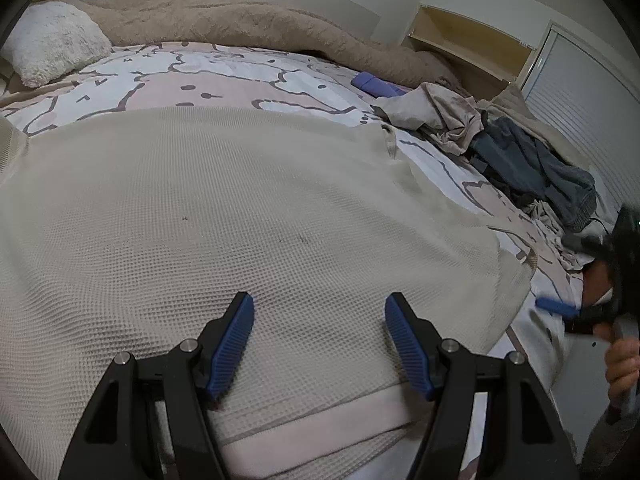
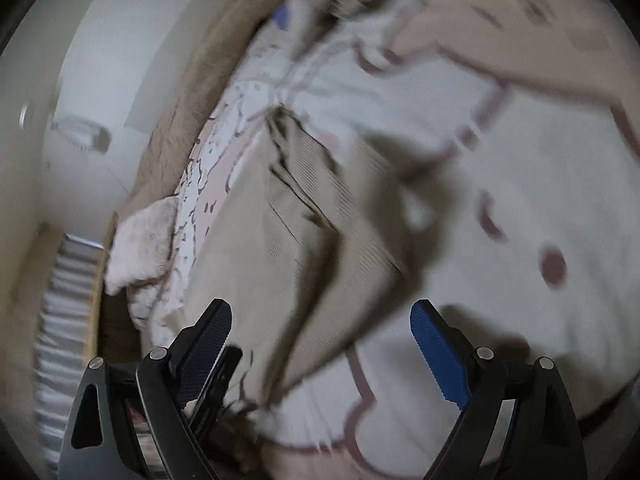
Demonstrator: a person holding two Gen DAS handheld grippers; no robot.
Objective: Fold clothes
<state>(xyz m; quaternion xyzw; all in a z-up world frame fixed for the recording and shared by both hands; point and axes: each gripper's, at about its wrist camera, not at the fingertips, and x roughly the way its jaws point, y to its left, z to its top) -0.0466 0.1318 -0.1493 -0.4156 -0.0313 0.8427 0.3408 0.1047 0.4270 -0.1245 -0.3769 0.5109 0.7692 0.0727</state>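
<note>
A beige waffle-knit garment (image 1: 240, 216) lies spread flat on the bed (image 1: 224, 80), directly beneath the left tongs (image 1: 319, 312), which hover released above its near hem. At the bed's right edge, the right tongs (image 2: 322, 316) stand wide and empty beside the garment's corner. A crumpled clothes pile (image 1: 520, 148) sits toward the far right corner, below a tan blanket (image 1: 248, 24).

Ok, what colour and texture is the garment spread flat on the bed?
Cream, with a fine waffle-knit texture: the garment shows best in the left wrist view.
</note>
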